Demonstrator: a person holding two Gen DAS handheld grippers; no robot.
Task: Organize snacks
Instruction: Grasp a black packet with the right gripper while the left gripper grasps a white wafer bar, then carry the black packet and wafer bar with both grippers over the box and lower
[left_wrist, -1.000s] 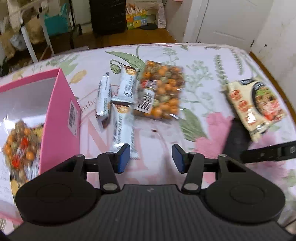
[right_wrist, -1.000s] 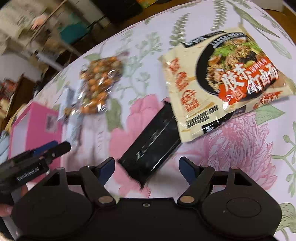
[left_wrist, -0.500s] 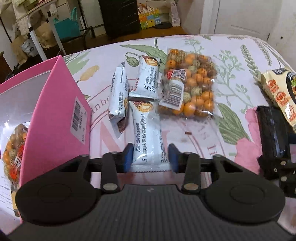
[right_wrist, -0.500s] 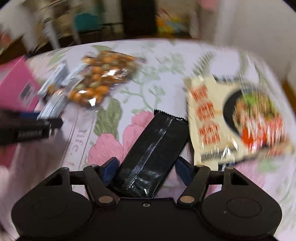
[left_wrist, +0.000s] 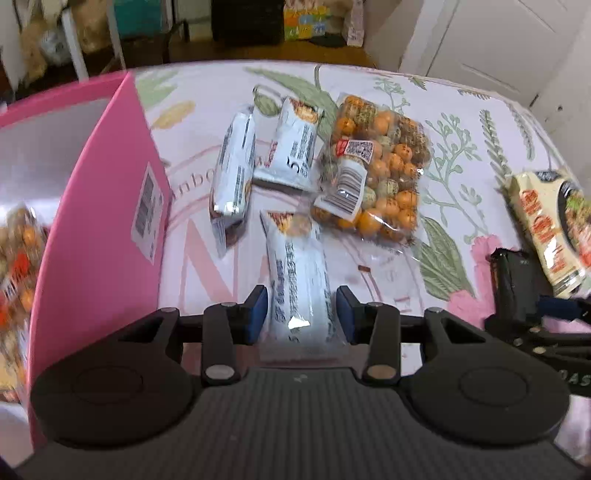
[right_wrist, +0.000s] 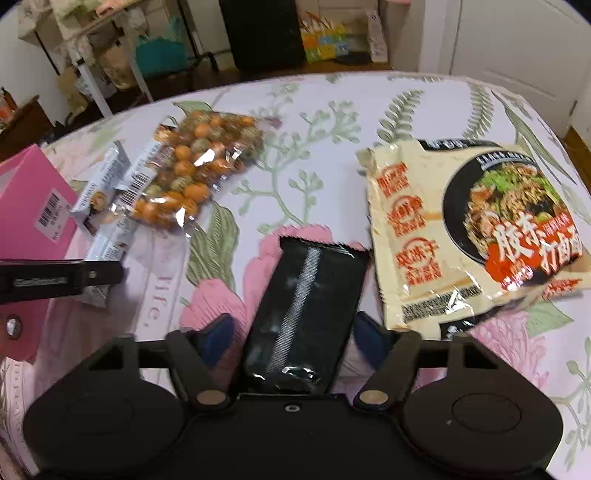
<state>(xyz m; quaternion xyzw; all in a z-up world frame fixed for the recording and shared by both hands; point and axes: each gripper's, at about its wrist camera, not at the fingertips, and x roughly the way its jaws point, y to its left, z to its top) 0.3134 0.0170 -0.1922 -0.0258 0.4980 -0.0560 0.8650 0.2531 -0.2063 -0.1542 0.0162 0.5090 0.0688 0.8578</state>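
Note:
A white snack bar (left_wrist: 299, 273) lies lengthwise on the flowered tablecloth, and my left gripper (left_wrist: 301, 314) is shut on its near end, blue pads against both sides. Two more white bars (left_wrist: 234, 177) and a clear bag of orange and green coated nuts (left_wrist: 376, 177) lie just beyond. In the right wrist view a black packet (right_wrist: 310, 302) lies between the fingers of my right gripper (right_wrist: 293, 339). Those jaws are closing, and a gap still shows at the left pad. An instant noodle packet (right_wrist: 472, 236) lies right of it.
A pink box (left_wrist: 96, 229) stands open at the left with another nut bag inside. The left gripper's finger (right_wrist: 62, 280) reaches in at the right view's left edge. Beyond the table's far edge are a black cabinet, shelves and a white door.
My left gripper came down over the nearest white bar and its jaws narrowed onto it. My right gripper swung over the black packet, rolled level, and its jaws drew inward.

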